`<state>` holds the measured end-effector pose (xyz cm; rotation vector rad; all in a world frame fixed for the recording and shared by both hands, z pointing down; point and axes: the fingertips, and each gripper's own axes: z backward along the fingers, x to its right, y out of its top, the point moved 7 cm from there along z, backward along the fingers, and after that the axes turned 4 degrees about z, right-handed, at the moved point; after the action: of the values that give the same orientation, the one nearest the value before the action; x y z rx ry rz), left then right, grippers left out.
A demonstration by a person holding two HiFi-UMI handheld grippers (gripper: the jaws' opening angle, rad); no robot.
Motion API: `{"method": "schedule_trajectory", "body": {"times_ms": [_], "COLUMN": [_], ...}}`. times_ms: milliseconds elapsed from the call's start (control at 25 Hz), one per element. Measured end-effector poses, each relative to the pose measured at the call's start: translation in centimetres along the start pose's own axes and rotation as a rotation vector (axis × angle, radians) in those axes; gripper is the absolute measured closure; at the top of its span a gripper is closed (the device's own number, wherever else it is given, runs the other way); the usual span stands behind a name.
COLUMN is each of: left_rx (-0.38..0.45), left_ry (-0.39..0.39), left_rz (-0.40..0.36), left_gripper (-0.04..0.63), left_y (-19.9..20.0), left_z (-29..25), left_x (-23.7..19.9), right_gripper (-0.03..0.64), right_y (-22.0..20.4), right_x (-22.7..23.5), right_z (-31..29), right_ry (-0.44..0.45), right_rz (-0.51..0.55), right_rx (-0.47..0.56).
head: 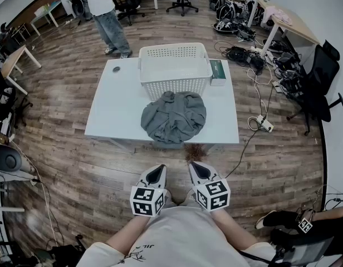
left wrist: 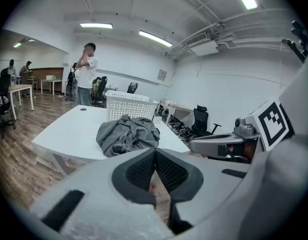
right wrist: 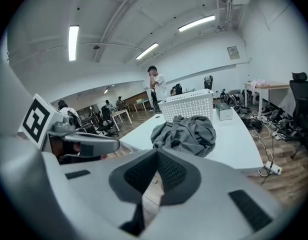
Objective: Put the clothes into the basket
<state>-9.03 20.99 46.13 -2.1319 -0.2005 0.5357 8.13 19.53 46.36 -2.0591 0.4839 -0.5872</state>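
Nothing was done: the clothes (head: 174, 117) sat heaped on the counter (head: 113, 107) against the empty basket (head: 174, 87), you held the left gripper (head: 155, 173) and right gripper (head: 197, 169) short of the counter, fingers pinched together on nothing, whole pick-and-drop left.

Basket (head: 174, 84): white plastic, rectangular, with walls pierced by a regular grid of small holes under a plain solid rim. It stands upright with its opening upward on the far half of the white desk (head: 113, 113), about midway across.

Clothes (head: 174, 117): one grey garment of soft fabric, crumpled into a loose rounded heap with deep folds. It lies on the desk's near half, directly in front of the basket. Its far edge reaches the basket's front wall; contact cannot be confirmed.
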Motion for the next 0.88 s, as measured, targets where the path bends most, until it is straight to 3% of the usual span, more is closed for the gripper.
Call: {"method": "schedule_trajectory", "body": {"times_ms": [520, 880], "left_rx": [-0.011, -0.026], "left_ry": [-0.003, -0.01], "left_rz": [-0.009, -0.009], "left_gripper": [0.583, 0.583], "left_y": [-0.22, -0.32], "left_z": [-0.05, -0.16], "left_x": [-0.06, -0.11], "right_gripper": [0.6, 0.6], "right_y": [-0.22, 0.14], "right_x": [-0.09, 0.64], "right_z": [-0.25, -0.1], "right_ry": [0.013, -0.034], "right_rz": [0.0, -0.043], "right_rx": [-0.008, 0.039]}}
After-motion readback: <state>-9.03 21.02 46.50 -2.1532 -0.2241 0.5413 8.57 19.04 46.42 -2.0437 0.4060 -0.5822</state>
